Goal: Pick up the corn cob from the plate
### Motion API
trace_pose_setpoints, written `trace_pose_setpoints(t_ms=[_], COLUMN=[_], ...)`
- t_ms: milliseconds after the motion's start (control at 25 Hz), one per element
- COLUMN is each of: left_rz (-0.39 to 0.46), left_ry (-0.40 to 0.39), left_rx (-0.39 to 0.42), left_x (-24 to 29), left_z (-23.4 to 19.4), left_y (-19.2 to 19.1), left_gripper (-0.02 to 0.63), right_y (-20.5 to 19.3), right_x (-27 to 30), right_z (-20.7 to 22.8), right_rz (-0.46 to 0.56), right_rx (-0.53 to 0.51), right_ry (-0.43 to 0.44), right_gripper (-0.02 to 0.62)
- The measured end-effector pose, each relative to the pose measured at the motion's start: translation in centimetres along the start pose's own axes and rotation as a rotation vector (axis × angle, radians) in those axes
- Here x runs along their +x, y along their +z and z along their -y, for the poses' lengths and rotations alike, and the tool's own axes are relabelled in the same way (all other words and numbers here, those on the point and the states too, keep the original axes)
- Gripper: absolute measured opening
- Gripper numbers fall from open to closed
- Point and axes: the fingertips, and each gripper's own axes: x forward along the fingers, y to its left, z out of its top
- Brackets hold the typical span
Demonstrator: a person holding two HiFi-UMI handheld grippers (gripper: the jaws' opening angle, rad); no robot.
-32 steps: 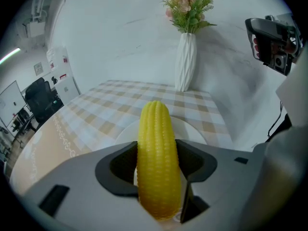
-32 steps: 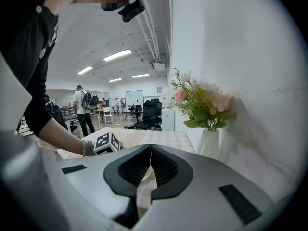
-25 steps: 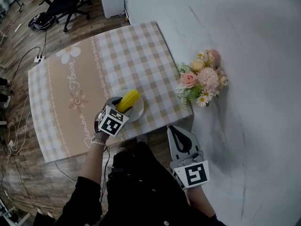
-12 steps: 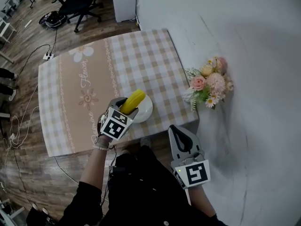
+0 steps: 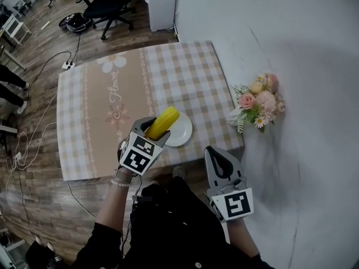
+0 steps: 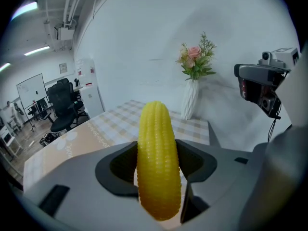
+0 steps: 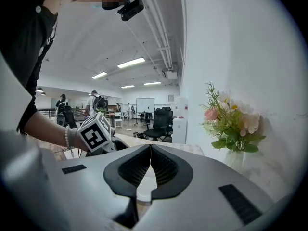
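Observation:
A yellow corn cob (image 5: 162, 123) sticks out forward between the jaws of my left gripper (image 5: 150, 129), which is shut on it and holds it above the white plate (image 5: 180, 132). In the left gripper view the corn cob (image 6: 157, 158) fills the gap of the left gripper (image 6: 156, 165), with both pads against its sides. The plate lies near the front edge of the table (image 5: 95, 111) with nothing on it. My right gripper (image 5: 217, 160) hangs off the table's front right corner, jaws shut and empty; the right gripper view shows the right gripper (image 7: 150, 158) with its tips meeting.
A white vase of pink flowers (image 5: 257, 100) stands off the table's right edge against the white wall. The table wears a checked and beige cloth. Office chairs (image 5: 107, 4) and cables lie on the wooden floor beyond. The person's dark-clothed body fills the bottom.
My left gripper has risen with the corn cob, lifting it off the plate, which is now bare. The right gripper shifted a little; its jaws stay shut.

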Motion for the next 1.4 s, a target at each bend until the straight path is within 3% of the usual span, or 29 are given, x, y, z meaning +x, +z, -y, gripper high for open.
trace_pose_setpoints(t_ms=[280, 600, 1400], left_rz=[0.035, 0.06, 0.129], left_ry=[0.025, 0.076, 0.237], left_rx=[-0.012, 0.036, -0.052], left_x=[-3.0, -6.5, -14.8], left_z=[0.1, 0.0, -1.7], left_y=[0.2, 0.6, -0.8], left_gripper=[0.252, 0.252, 0.252], right_y=[1.2, 2.6, 6.7], right_x=[0.9, 2.2, 5.5], right_z=[-1.4, -2.8, -5.9], right_rz=[0.015, 0.051, 0.147], right_rx=[-0.025, -0.055, -0.114], right_ry=[0.027, 0.074, 0.177], right_gripper=[0.041, 0.041, 0.041])
